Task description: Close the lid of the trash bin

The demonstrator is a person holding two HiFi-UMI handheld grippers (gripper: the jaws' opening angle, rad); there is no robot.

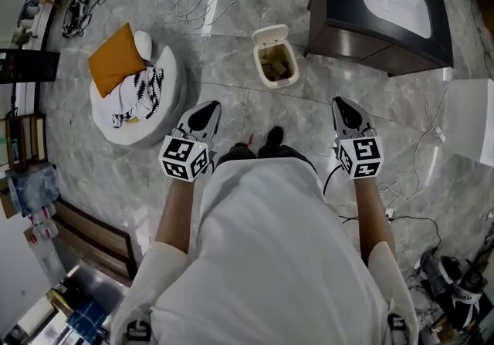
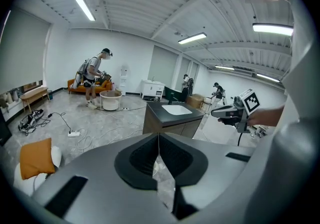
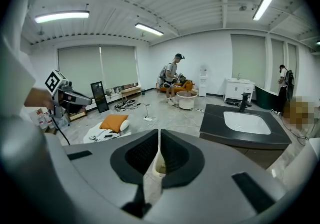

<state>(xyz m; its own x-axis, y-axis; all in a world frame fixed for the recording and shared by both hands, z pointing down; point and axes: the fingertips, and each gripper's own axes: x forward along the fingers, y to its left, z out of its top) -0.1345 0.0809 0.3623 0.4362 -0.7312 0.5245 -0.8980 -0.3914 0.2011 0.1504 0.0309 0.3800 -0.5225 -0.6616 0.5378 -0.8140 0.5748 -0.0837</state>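
1. Nearest the lens in the head view is the person's white shirt (image 1: 270,243). Beyond it, the left gripper (image 1: 207,109) sits at 10 o'clock of the shoes and the right gripper (image 1: 343,104) at 2 o'clock. Both point ahead over the grey marble-patterned floor (image 1: 231,96).
2. Head view, target. The small cream plastic trash bin (image 1: 275,65) stands on the floor at 12 o'clock of the shoes, well apart from both grippers. Its hinged lid (image 1: 270,33) stands raised at the bin's 12 o'clock edge, and the opening is exposed. A dark cabinet with a white basin (image 1: 378,27) stands at 2 o'clock of the bin. A round white cushion with an orange pillow (image 1: 131,96) lies at 9 o'clock.
3. Left gripper view. The jaws are pressed together with nothing between them. The cabinet lies at 12 o'clock and the right gripper at 2 o'clock. The bin cannot be picked out in this view.
4. Right gripper view. The jaws meet at the tips and hold nothing. The bin shows just past them, low at 6 o'clock of frame centre.
5. Step in hand, as a judgement: approach; no contact with the bin yet.
6. Next move, as a judgement: bring one closed gripper behind the lid's upper edge. Tip the lid toward the person and follow it down onto the rim. Press lightly, since the bin looks light enough to slide.
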